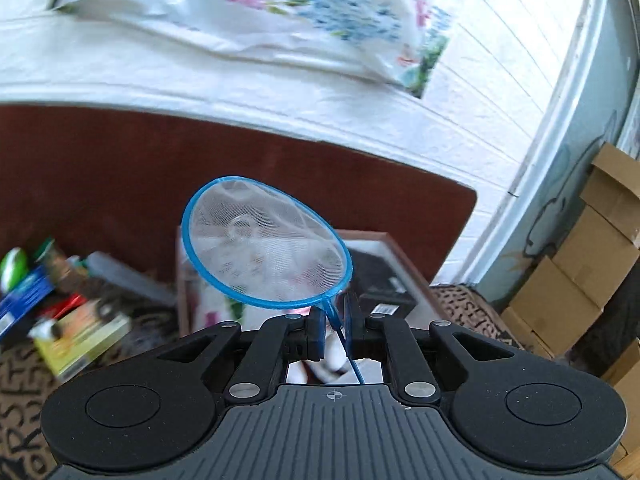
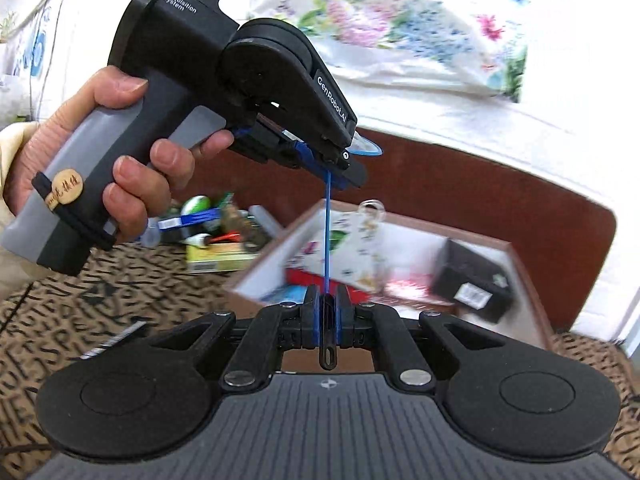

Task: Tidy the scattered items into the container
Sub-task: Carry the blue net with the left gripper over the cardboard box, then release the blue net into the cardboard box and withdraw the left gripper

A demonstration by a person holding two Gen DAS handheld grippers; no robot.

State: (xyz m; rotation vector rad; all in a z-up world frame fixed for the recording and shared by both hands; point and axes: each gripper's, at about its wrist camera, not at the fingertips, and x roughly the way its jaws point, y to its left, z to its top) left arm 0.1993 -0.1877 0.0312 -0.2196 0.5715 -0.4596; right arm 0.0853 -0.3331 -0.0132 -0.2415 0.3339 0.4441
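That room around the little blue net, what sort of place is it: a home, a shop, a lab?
Most likely a lived-in room at home, perhaps a bedroom. A dark red headboard-like panel stands against a white wall hung with flowered cloth, a patterned cover lies underneath, and cardboard boxes are stacked in the corner.

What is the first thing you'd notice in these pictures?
A small blue fish net stands out, its round hoop held up in mid-air in front of the left gripper. Both grippers hold it: the right gripper clamps the end of its thin handle. Below sits an open box with things already inside.
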